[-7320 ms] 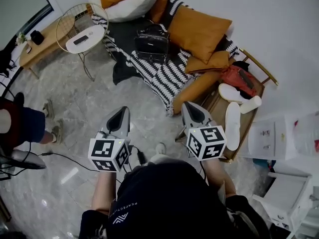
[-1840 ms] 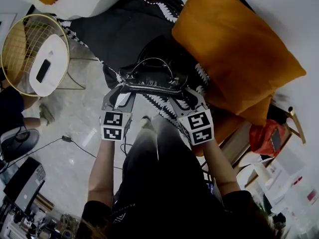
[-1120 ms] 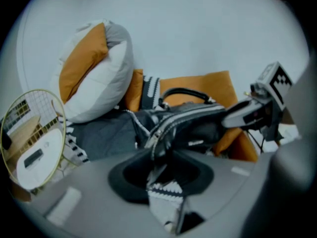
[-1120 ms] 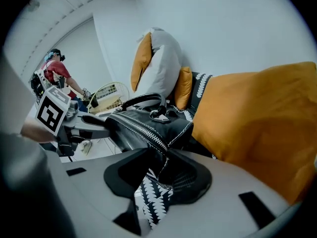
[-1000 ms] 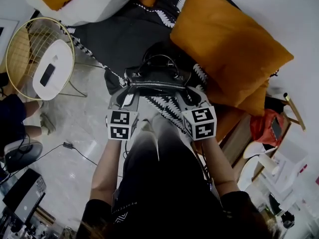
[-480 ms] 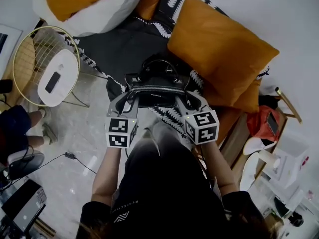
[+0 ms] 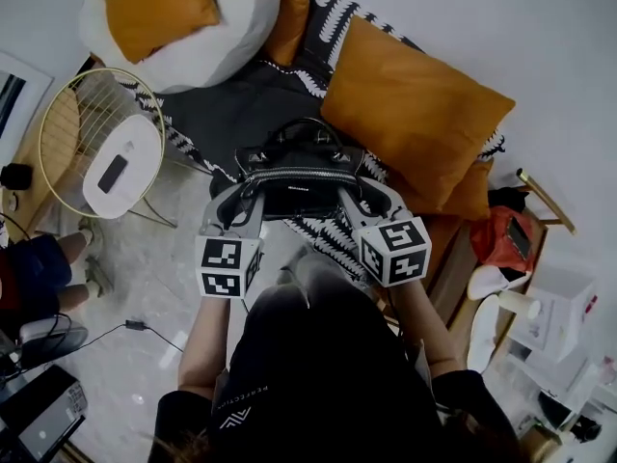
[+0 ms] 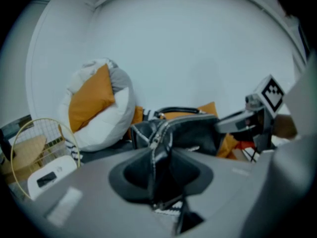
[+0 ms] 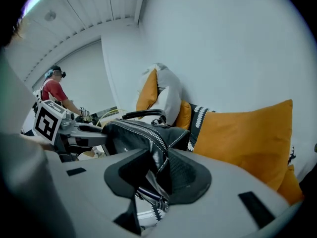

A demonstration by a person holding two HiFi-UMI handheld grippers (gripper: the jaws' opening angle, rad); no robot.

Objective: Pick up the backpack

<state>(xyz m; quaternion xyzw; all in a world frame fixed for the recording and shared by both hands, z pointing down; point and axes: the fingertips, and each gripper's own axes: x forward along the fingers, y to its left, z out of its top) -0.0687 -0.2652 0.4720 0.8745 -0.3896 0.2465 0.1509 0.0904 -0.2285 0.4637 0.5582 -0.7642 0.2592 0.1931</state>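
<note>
Out front, above the near edge of the striped throw (image 7: pixel 323 231), things are going up. My left gripper (image 7: pixel 238 201) is clamped on the left end of the backpack (image 7: pixel 301 177), which sits higher and closer to me than a moment ago. I judge it clear of the throw, pickup nearly done. My right gripper (image 7: pixel 354 197) pinches its right end. Both forearms reach forward, tongs tilted downward, side by side.

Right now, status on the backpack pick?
Left gripper shut on the backpack, left end; right gripper shut on its right end. Backpack upright between them. Orange cushion close beside it on the right.
</note>
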